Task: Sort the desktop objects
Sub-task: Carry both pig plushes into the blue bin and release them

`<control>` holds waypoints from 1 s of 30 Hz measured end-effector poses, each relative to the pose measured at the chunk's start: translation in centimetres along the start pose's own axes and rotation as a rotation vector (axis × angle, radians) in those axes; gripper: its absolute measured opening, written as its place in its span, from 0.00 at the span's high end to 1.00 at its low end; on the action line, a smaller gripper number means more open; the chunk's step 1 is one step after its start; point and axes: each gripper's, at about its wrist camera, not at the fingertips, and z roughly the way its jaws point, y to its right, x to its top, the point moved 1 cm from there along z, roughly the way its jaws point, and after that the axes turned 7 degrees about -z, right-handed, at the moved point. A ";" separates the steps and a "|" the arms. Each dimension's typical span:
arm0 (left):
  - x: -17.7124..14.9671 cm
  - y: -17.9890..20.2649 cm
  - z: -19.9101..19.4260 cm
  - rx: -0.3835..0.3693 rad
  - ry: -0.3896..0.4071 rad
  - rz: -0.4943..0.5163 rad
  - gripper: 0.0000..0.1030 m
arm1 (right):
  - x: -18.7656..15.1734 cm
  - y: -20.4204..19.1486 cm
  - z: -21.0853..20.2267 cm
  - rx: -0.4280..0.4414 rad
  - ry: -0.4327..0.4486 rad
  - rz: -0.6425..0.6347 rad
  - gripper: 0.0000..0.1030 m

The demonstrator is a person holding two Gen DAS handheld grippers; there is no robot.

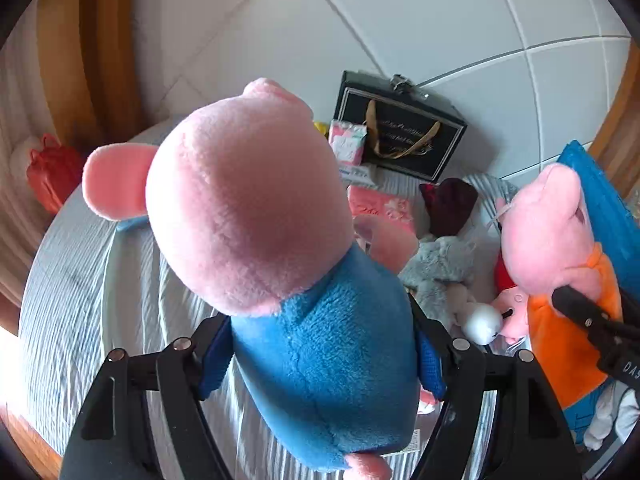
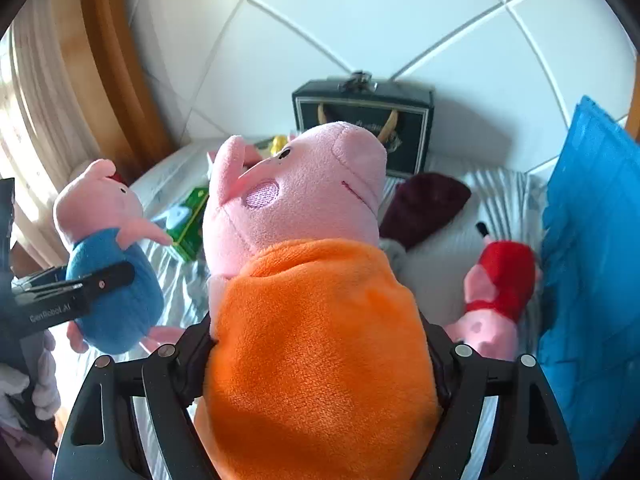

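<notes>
My left gripper [image 1: 324, 360] is shut on the blue body of a pink pig plush [image 1: 248, 208], holding it up off the bed, back to the camera. My right gripper [image 2: 320, 360] is shut on the orange body of a second pig plush [image 2: 304, 200], also lifted. The two toys hang side by side. In the left wrist view the orange pig [image 1: 548, 240] shows at the right edge, with one right finger [image 1: 576, 308] across it. In the right wrist view the blue pig [image 2: 112, 280] shows at the left, with a left finger [image 2: 100, 280] on it.
Below lies a bed with a striped grey sheet [image 1: 80, 280]. On it are a grey plush [image 1: 440, 268], a red-dressed pig plush [image 2: 496, 292], a maroon cloth [image 2: 424, 204], a green box [image 2: 188, 224] and pink packs [image 1: 348, 140]. A black gift box [image 2: 360, 120] leans on the white wall; a blue cushion [image 2: 592, 240] stands right.
</notes>
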 end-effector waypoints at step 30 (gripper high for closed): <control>-7.1 51.1 -12.7 -0.476 0.109 0.659 0.27 | -7.8 29.3 -31.0 -0.694 0.192 0.294 0.20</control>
